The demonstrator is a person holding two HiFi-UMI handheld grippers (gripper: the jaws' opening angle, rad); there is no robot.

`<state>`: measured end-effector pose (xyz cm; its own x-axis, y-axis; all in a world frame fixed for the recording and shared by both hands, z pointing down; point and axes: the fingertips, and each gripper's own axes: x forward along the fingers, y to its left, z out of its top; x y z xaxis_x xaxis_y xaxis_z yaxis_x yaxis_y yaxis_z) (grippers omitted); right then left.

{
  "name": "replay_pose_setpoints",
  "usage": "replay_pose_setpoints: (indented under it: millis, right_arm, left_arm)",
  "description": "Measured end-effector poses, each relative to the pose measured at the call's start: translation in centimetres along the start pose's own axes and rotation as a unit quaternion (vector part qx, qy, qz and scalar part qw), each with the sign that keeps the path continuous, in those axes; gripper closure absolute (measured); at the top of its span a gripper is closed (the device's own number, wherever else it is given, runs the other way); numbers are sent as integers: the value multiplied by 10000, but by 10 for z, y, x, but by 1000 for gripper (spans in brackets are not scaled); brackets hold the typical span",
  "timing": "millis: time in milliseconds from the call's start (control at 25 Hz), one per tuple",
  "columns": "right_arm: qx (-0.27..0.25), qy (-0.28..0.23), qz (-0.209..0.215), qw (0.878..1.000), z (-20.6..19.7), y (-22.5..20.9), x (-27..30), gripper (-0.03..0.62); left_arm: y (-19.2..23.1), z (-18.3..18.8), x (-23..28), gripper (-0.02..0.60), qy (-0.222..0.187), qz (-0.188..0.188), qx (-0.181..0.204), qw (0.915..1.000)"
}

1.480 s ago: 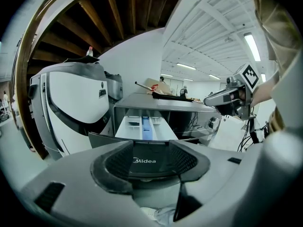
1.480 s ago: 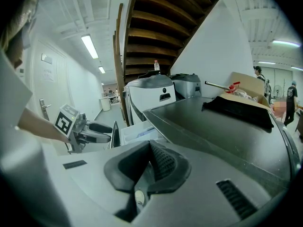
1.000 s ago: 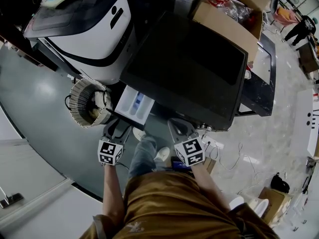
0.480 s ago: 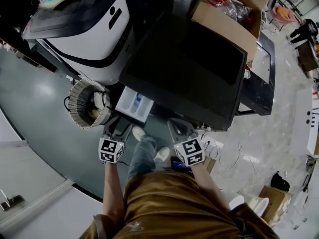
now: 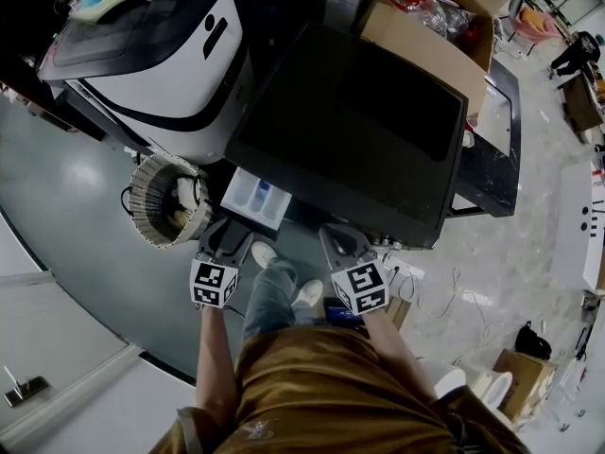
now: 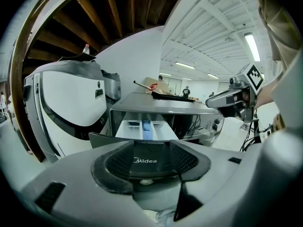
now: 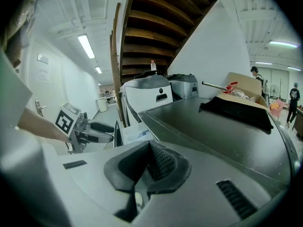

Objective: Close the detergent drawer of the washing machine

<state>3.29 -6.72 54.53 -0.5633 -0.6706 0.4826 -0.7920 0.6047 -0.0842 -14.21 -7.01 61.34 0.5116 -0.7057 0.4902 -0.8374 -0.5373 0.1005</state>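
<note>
Detergent drawer [image 5: 255, 197] stands pulled out at the left of the washing machine [image 5: 359, 130] front. We hold the left tool [image 5: 227, 230] right at the drawer's front panel, jaws spread wide, clamping nothing. Right tool [image 5: 336, 236] hangs alongside, jaws together, empty.

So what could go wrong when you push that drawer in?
1. The detergent drawer stands pulled out, and the left gripper is at its front with jaws apart. An off-centre push might skew it and jam it.
2. The right gripper, jaws together, hangs close to the washing machine front and might bump it.
3. The woven basket sits right beside the drawer, so a sideways slip could knock it.
</note>
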Motion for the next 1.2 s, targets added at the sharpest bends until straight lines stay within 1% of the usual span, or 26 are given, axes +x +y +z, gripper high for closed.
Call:
replay_pose_setpoints:
  millis: [400, 1200]
  right_arm:
    - [-7, 43, -36, 10000, 0, -1, 4, 582]
    - [29, 98, -52, 9999, -3, -1, 6, 582]
  left_arm:
    - [3, 9, 16, 333, -37, -21, 3, 10000]
    - [5, 17, 26, 333, -43, -25, -22, 10000]
